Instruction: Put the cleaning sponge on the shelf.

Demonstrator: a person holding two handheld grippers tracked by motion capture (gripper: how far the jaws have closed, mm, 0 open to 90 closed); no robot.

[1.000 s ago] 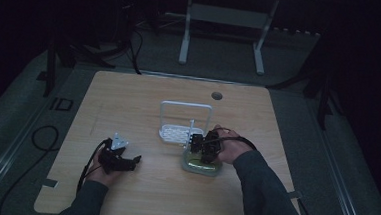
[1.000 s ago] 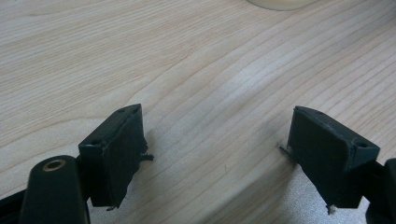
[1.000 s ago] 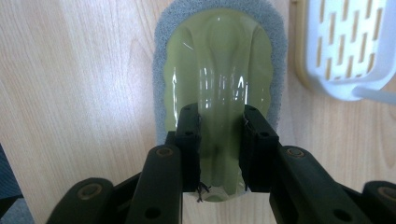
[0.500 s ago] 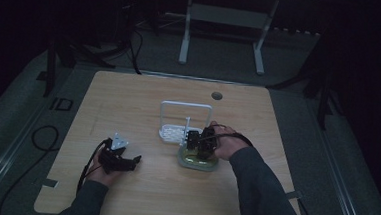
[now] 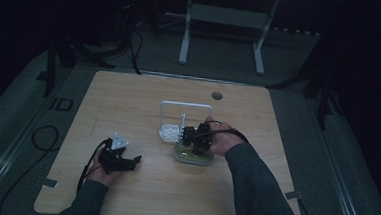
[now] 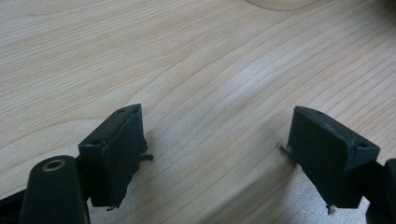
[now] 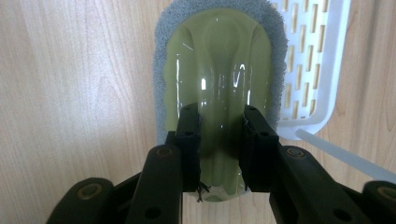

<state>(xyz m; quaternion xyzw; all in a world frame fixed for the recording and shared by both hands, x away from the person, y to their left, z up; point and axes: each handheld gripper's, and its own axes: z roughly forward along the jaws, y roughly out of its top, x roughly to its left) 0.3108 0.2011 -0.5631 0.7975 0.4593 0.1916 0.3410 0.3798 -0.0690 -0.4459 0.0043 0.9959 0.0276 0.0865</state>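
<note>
Right gripper [image 7: 219,149] is pinching the raised olive-green handle of a scrubbing sponge [image 7: 217,70], jaws closed tight on both sides of its ridge. That sponge, grey pad down, is sitting on the wooden table [image 5: 129,93] just beside a white slotted rack [image 7: 313,60]. Left gripper [image 6: 215,154] is resting low over bare wood, jaws spread wide and holding nothing.

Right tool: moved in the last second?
Yes. The right tool slid left along the green scrubber, nearer the white rack. Its jaws clamp the scrubber's raised handle.
</note>
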